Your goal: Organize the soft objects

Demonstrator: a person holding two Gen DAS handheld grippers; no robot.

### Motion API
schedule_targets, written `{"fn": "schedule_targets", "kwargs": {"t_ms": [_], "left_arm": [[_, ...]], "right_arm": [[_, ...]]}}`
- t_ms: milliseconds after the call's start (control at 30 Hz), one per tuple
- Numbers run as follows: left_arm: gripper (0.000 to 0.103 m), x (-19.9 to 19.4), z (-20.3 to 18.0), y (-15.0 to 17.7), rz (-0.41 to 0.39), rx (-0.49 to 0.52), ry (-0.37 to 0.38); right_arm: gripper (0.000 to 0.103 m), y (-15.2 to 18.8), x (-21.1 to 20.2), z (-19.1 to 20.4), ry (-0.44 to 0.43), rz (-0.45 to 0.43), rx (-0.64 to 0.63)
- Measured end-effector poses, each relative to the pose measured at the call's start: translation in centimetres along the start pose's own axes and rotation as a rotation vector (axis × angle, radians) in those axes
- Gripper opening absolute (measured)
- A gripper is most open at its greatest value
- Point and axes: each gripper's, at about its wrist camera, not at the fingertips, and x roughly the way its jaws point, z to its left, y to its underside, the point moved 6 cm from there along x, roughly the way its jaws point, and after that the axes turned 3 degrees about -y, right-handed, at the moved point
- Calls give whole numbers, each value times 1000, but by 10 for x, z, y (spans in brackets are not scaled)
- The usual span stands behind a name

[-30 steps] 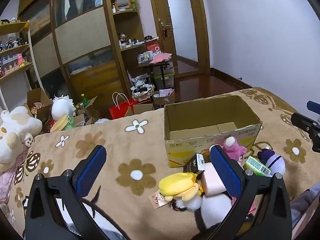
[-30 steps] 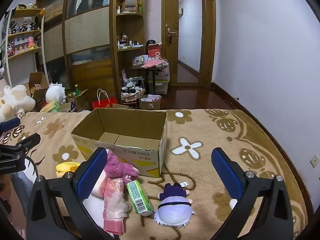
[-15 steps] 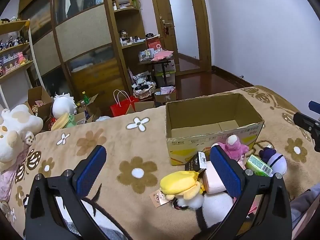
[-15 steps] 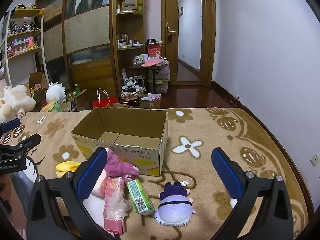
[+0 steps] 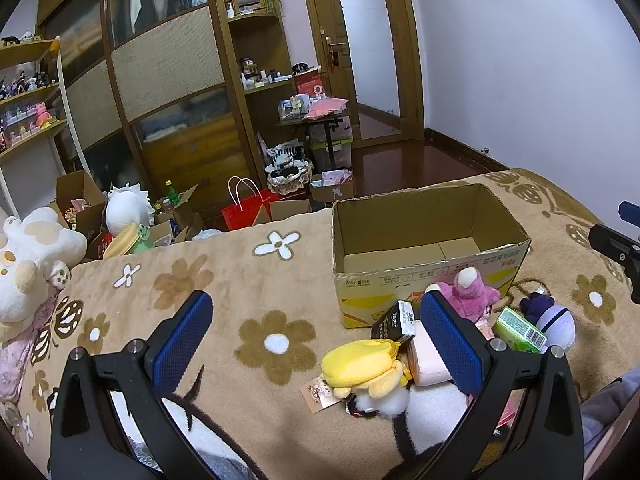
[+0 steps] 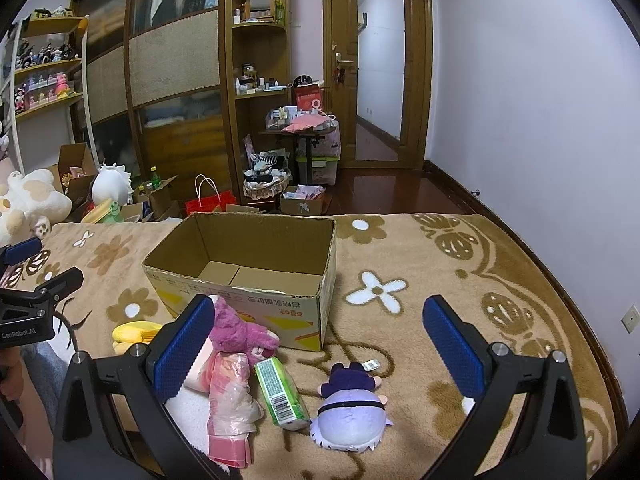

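An open cardboard box (image 5: 424, 252) (image 6: 248, 276) stands empty on a tan flowered blanket. In front of it lie a yellow plush (image 5: 362, 364) (image 6: 132, 334), a pink plush bear (image 5: 468, 294) (image 6: 240, 330), a purple-and-lilac plush doll (image 5: 554, 320) (image 6: 352, 412), a green packet (image 5: 520, 330) (image 6: 282, 394), a pink wrapped pack (image 6: 230, 396) and a black carton (image 5: 394, 320). My left gripper (image 5: 316, 344) is open and empty above the yellow plush. My right gripper (image 6: 318, 346) is open and empty above the purple doll.
A big white plush (image 5: 28, 252) lies at the blanket's left edge. Beyond the bed are wooden cabinets, shelves, a red bag (image 5: 246, 210), boxes and a door (image 6: 380, 76). The blanket's right edge (image 6: 560, 280) drops off near the wall.
Both views have shifted very slightly; the grippers stay open and nothing on the blanket has moved.
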Motion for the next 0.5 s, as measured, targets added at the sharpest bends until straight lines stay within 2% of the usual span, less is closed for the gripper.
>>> {"fn": "schedule_targets", "kwargs": {"t_ms": [500], "left_arm": [[102, 1, 1, -1, 6, 3, 0]], "right_arm": [[103, 1, 1, 0, 1, 3, 1]]}}
